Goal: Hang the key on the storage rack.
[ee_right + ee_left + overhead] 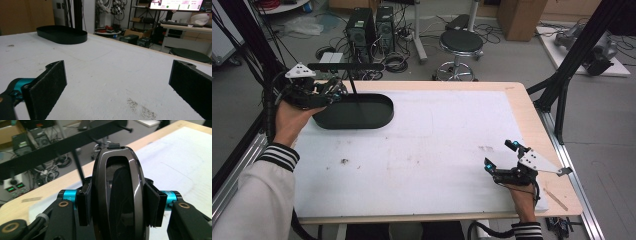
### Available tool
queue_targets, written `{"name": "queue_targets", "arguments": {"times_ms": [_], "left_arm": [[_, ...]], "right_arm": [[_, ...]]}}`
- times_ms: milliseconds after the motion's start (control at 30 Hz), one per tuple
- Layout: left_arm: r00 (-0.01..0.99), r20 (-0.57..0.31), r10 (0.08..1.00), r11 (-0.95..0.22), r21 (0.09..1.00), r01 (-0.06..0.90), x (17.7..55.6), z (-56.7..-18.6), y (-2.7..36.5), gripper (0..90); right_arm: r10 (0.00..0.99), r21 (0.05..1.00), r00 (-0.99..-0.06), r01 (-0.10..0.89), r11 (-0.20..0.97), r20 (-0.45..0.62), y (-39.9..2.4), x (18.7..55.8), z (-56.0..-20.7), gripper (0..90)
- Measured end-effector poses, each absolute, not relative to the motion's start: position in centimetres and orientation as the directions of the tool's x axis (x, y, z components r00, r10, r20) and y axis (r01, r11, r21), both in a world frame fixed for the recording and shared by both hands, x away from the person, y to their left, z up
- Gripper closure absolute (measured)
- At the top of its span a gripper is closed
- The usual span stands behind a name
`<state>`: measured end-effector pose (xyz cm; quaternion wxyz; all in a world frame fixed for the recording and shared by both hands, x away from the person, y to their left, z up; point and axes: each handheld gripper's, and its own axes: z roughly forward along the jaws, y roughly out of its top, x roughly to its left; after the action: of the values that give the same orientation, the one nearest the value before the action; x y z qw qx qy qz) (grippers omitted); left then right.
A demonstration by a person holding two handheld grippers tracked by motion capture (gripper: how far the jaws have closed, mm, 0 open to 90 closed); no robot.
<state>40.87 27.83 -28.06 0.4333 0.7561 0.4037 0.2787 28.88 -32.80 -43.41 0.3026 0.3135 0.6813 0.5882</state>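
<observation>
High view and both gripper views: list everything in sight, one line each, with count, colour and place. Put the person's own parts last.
Oval tray: one, black, far left of the table, on the white mat.
Glossy object: one, dark brown-black, oval, clamped between the left gripper's jaws; what it is cannot be told.
White mat: one, covers most of the table.
Table: one, light wood, its edge showing round the mat.
Stool: one, black seat, on the floor beyond the table.
Computer towers: two, black, on the floor past the tray.
Left gripper: one, black with teal joints, at the tray's left end, shut on the glossy object.
Right gripper: one, black with teal joints, near right of the table, jaws wide apart.
Sleeves: two, white with striped cuffs.
</observation>
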Motion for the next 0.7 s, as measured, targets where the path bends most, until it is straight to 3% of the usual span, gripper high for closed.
{"name": "queue_targets", "arguments": {"times_ms": [700], "left_arm": [[0.413, 0.105, 0.905, -0.279, 0.879, 0.387, 43.6, -26.7, 30.4, 48.6]], "right_arm": [[0.793, 0.994, -0.607, 0.047, 0.095, -0.047, -32.7, 28.5, -45.0, 0.4]]}}
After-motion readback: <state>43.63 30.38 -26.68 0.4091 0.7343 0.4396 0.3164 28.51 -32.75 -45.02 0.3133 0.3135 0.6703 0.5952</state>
